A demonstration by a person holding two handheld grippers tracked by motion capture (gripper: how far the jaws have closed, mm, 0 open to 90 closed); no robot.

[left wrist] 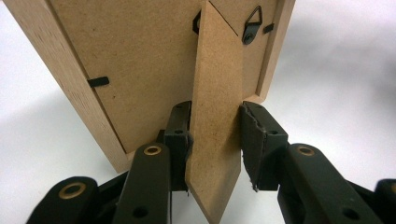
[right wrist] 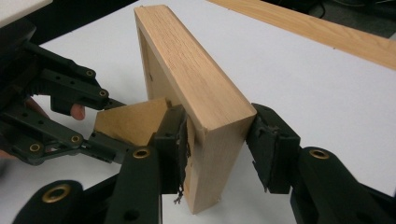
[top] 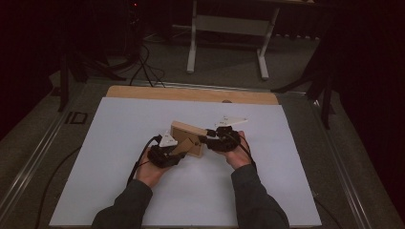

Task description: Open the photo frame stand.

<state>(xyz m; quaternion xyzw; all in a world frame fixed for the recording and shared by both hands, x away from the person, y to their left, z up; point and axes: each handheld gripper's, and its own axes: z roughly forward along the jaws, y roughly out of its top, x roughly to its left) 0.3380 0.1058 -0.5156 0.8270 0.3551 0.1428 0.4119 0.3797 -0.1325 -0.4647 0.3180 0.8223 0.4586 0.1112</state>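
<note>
A light wooden picture frame [top: 184, 131] stands upright on the white table top [top: 143, 191], near its middle. Its brown hardboard back [left wrist: 130, 60] faces my left gripper [top: 181, 147]. The fold-out stand [left wrist: 217, 116] hangs from that back, and my left gripper [left wrist: 215, 135] is shut on it, one pad against each long edge. My right gripper [top: 208, 137] comes in from the right. In the right gripper view the frame's thick side rail [right wrist: 196, 79] sits between the pads, with my right gripper [right wrist: 217, 140] shut on it. The left gripper [right wrist: 60, 116] shows there too, holding the stand [right wrist: 130, 121].
A black hanging hook [left wrist: 252, 23] and a black turn tab [left wrist: 99, 81] sit on the frame's back. A wooden strip [top: 191, 94] runs along the table's far edge. Beyond it, white desk legs [top: 229, 28] and cables [top: 143, 67] stand on the dark floor.
</note>
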